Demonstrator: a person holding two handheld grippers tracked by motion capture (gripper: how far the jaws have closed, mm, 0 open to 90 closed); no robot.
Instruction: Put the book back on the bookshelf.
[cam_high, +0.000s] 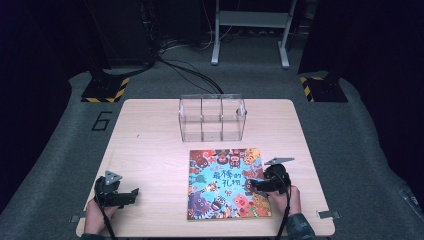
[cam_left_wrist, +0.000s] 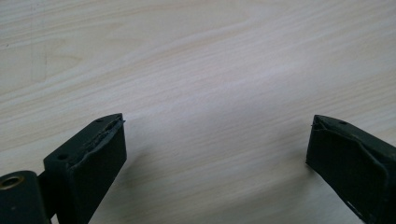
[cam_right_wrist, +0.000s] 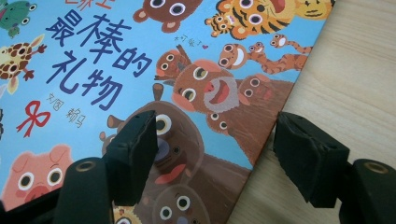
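A: What is the thing in hand here?

B: A flat, square picture book with a glossy blue cover crowded with cartoon animals (cam_high: 227, 183). It lies face up on the pale wooden table top (cam_high: 150, 150), in the near half, right of the middle. In the right gripper view the book (cam_right_wrist: 116, 70) shows dark blue Chinese title characters, a red ribbon bow, a pink pig, brown bears, a giraffe and an orange tiger.

A: And the right gripper?

B: The right gripper (cam_high: 255, 184), black and held in the person's right hand (cam_high: 286, 199), sits at the book's right edge. Its jaws are apart and straddle that edge: one pad hangs over the cover, the other over bare wood just beside the book. Nothing is pinched between them.

A: The left one?

B: The left gripper (cam_high: 131, 194) rests low over the table near the front left corner, well apart from the book. Its own view has both black pads spread wide over plain wood grain, holding nothing.

A: What else is on the table?

B: A clear plastic box split into three compartments (cam_high: 212, 117) stands behind the book, near the far edge.

A: The room?

B: Dim. Grey carpet (cam_high: 350, 140) surrounds the table, with a number six marked on it at left. Two stand bases with yellow-black striped edges (cam_high: 105, 89) flank the far corners, black cables (cam_high: 190, 70) run across the floor, and a grey metal frame (cam_high: 250, 30) stands at the back.
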